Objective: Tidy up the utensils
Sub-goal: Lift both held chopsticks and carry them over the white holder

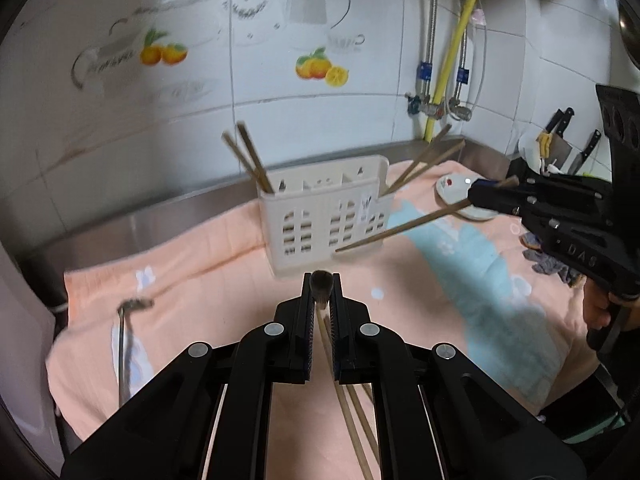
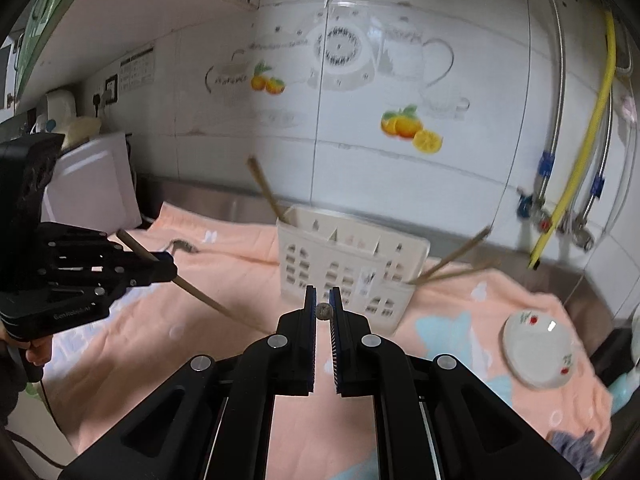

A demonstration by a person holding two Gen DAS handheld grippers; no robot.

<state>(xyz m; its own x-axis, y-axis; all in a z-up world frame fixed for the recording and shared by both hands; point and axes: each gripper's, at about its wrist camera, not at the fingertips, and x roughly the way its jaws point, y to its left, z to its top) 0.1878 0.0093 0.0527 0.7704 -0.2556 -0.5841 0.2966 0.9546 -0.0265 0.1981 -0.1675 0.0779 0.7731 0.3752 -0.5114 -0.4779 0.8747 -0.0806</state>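
A white slotted utensil caddy [image 1: 326, 216] stands on the peach towel [image 1: 224, 280], with chopsticks leaning out of its left end [image 1: 250, 158] and right end [image 1: 424, 160]. It also shows in the right wrist view [image 2: 344, 268]. My left gripper [image 1: 322, 284] is shut on a chopstick [image 1: 322, 282], seen end-on, in front of the caddy. My right gripper [image 2: 323, 310] is shut on another chopstick [image 1: 400, 228], whose tip points at the caddy's front. Each gripper shows in the other's view, the right one [image 1: 500, 196] and the left one [image 2: 160, 268].
A metal ladle or spoon [image 1: 126, 340] lies on the towel at the left. More chopsticks [image 1: 356, 420] lie under my left gripper. A small white dish [image 2: 538, 350] sits at the right. Knives [image 1: 560, 120] and pipes [image 1: 448, 80] are in the back right corner.
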